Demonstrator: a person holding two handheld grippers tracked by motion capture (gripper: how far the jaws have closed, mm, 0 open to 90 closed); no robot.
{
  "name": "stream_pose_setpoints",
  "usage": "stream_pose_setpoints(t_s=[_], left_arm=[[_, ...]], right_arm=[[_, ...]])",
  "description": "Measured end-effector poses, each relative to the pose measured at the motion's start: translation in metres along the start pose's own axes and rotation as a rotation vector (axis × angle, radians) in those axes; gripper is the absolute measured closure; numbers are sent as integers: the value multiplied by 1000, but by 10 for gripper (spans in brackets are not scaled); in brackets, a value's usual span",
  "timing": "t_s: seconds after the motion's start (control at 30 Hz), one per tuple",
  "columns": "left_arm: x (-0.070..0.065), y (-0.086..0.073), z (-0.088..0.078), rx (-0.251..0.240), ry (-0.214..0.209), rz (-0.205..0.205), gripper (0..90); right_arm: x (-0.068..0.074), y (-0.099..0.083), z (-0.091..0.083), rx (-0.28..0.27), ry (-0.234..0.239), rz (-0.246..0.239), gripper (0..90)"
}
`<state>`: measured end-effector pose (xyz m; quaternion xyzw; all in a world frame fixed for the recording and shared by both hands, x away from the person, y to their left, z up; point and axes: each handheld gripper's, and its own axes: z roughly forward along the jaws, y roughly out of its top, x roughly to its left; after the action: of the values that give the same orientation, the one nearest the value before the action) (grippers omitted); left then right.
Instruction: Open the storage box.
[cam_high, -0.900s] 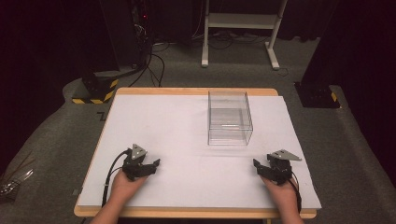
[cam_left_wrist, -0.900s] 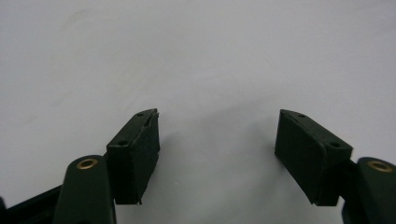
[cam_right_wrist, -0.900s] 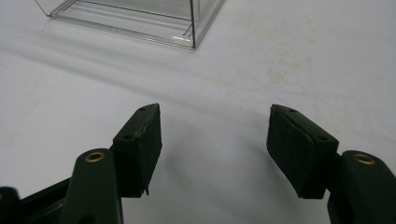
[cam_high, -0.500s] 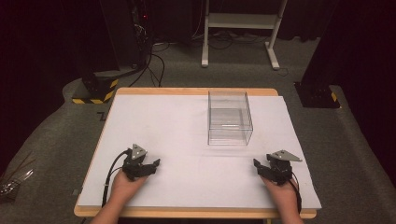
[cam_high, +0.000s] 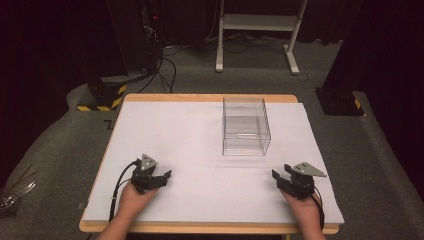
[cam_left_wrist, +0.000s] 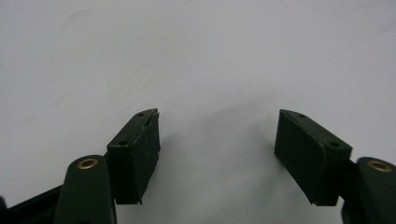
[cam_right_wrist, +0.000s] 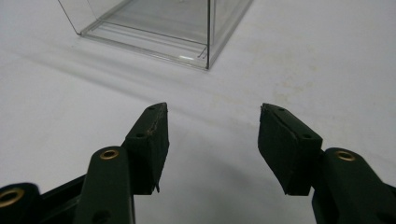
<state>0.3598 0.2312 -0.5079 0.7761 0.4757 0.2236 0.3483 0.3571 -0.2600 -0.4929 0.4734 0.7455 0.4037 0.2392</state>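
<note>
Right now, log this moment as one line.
left tongs: open, empty, on white table sheet | right tongs: open, empty | clear plastic open-topped box: upright, empty, beyond right tongs, untouched

White-topped desk (cam_high: 165, 135), wooden edge. Clear plastic box (cam_high: 246, 127) upright, right of centre. Beyond: yellow-black striped base (cam_high: 102, 97), white stand (cam_high: 257, 32), grey floor.

Clear, transparent plastic box (cam_high: 246, 127) with square walls, upright and open-topped, empty inside, standing on the white-covered desk (cam_high: 175, 130), right of centre toward the far edge, its near corner (cam_right_wrist: 205, 46) in the right gripper view
</note>
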Motion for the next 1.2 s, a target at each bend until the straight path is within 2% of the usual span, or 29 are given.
stream_pose_setpoints(t_s=[0.17, 0.33, 0.7, 0.83, 0.87, 1.03, 1.2], left_arm=[[0, 0, 0, 0, 0, -1, 312], [0, 0, 0, 0, 0, 2, 313], [0, 0, 0, 0, -1, 2, 313], [0, 0, 0, 0, -1, 2, 313], [0, 0, 0, 0, -1, 2, 313], [0, 0, 0, -1, -1, 1, 316], [0, 0, 0, -1, -3, 2, 317]], right_arm=[[4, 3, -3, -18, 21, -14, 443], [11, 5, -3, -21, 31, -54, 453], [27, 13, -2, -44, 88, -81, 459], [28, 16, 2, -17, 117, -88, 456], [28, 16, 2, -17, 117, -88, 456], [33, 24, 8, -16, 111, -147, 465], [36, 37, 9, -38, 118, -145, 454]])
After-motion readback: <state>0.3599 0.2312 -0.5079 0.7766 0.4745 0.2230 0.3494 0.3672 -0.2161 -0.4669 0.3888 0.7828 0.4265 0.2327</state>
